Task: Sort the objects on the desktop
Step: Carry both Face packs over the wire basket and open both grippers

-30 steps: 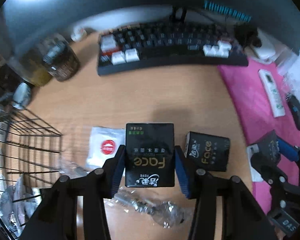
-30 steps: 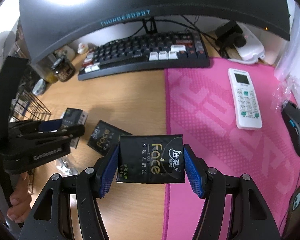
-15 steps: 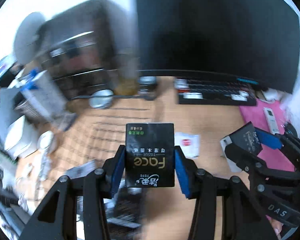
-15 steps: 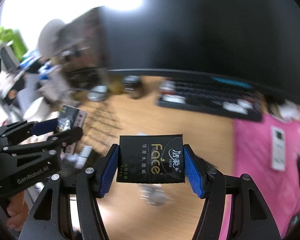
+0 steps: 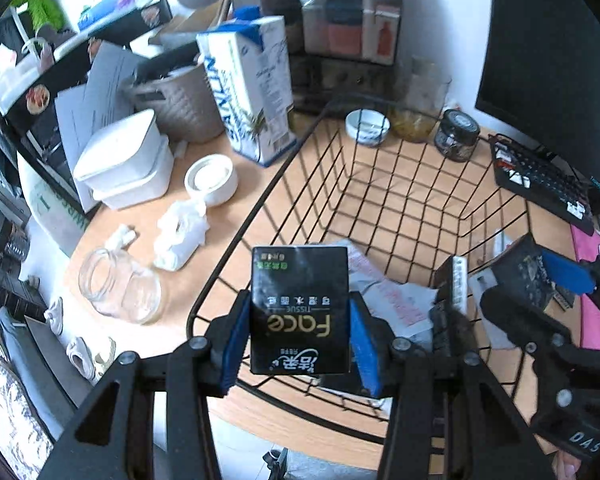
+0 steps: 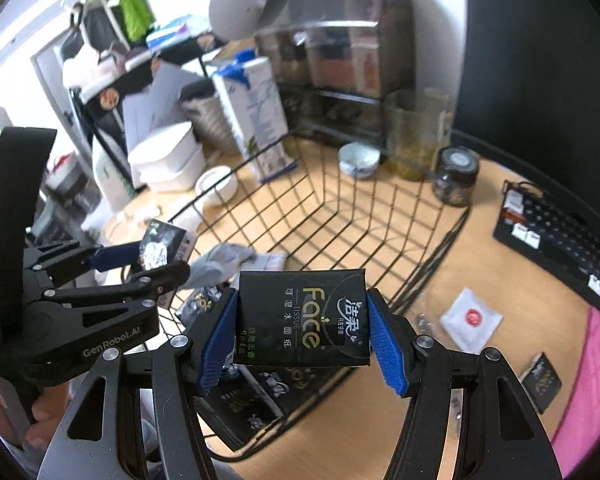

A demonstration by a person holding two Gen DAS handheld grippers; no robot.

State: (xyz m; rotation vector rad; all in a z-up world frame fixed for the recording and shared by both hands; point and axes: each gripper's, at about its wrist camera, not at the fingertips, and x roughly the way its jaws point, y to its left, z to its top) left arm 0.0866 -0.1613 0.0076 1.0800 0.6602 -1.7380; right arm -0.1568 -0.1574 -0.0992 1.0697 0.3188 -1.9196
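Wire basket (image 5: 400, 196) on the desk (image 5: 236, 184); papers (image 5: 384, 292) and tissue packs (image 6: 244, 400) inside it. Left of the basket: milk carton (image 5: 252, 84), stacked boxes (image 5: 124, 160), round tub (image 5: 212, 178), glass jar (image 5: 118, 286). Behind it: bowl (image 5: 367, 126), lidded jar (image 5: 458, 140). To its right: keyboard (image 6: 560, 236), sachet (image 6: 471, 318), another pack (image 6: 540, 376).

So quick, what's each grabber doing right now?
Left gripper: closed on a black tissue pack, above the wire basket.
Right gripper: closed on another black tissue pack.
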